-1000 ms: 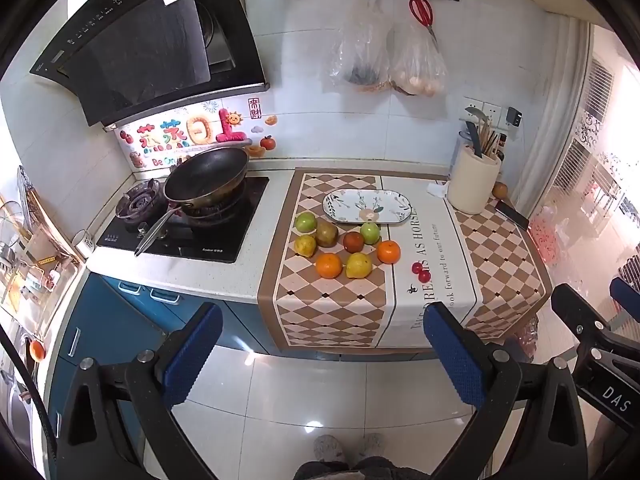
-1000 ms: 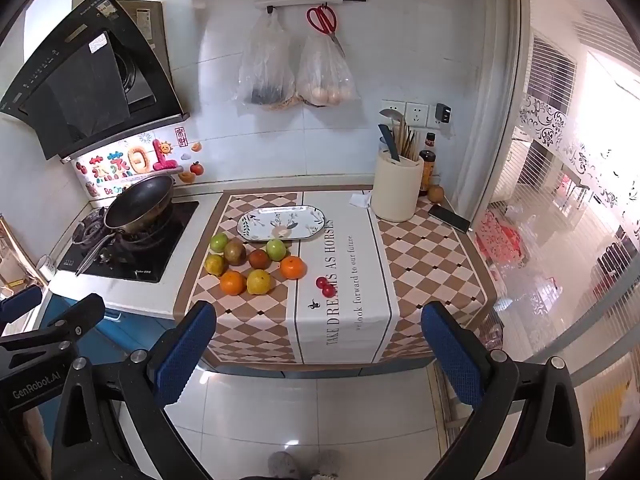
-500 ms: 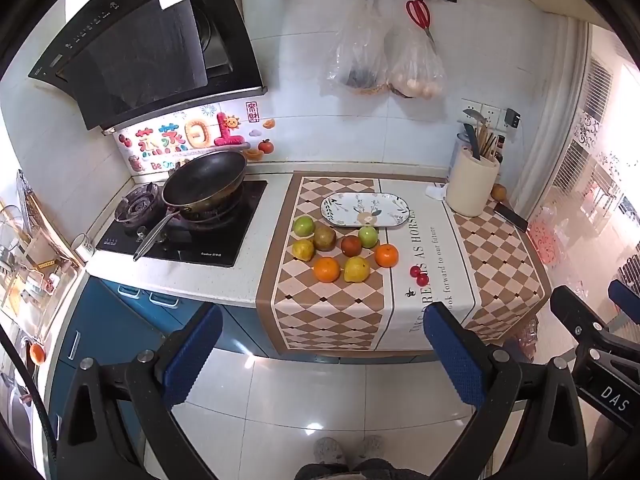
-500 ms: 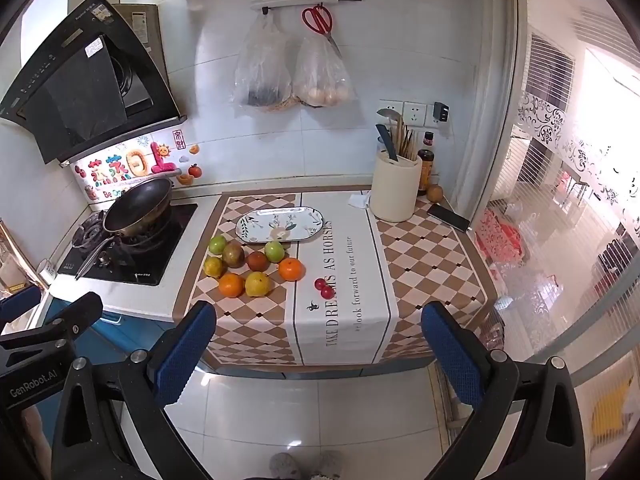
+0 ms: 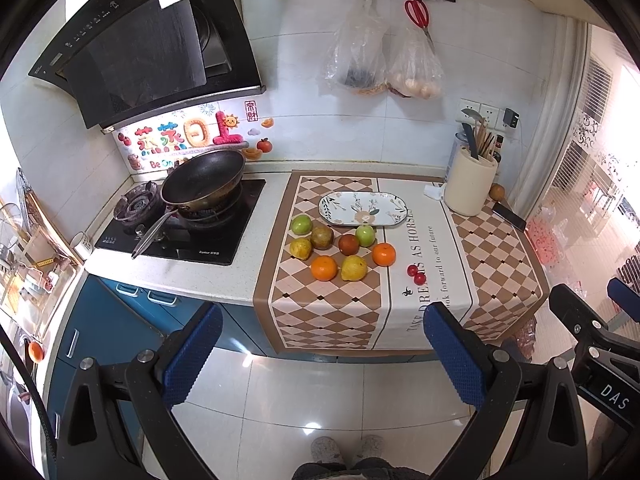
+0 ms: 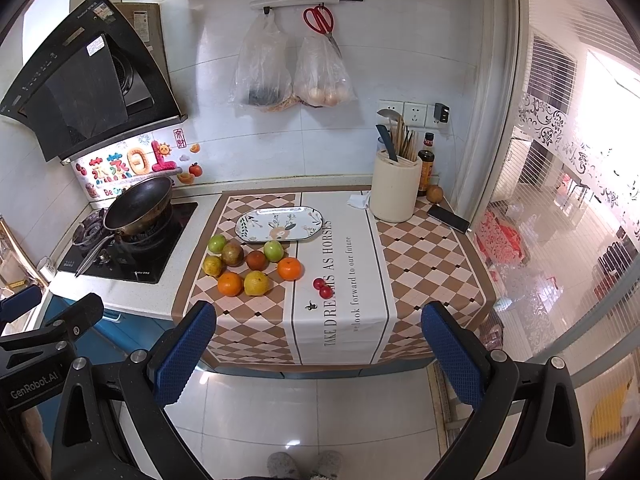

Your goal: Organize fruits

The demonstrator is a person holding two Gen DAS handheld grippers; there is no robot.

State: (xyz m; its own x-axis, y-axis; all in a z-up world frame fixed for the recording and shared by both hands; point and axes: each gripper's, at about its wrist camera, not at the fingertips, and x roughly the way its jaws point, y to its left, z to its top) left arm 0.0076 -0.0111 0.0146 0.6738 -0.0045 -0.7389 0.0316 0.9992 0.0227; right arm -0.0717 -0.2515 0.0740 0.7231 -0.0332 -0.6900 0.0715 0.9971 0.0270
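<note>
Both grippers are a little closer to the counter than a moment ago, so the picking has not started yet. The left gripper (image 5: 320, 356) and right gripper (image 6: 318, 354) are wide apart and hold nothing. The fruits (image 5: 340, 250) sit on the cloth (image 5: 328, 320), at 6 o'clock from the empty plate (image 5: 394, 204).

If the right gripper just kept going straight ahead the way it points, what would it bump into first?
Probably the checkered cloth over the counter's front edge, just short of the small red fruits. The right gripper, fingers wide open, hangs over floor; depth is hard to judge.
</note>
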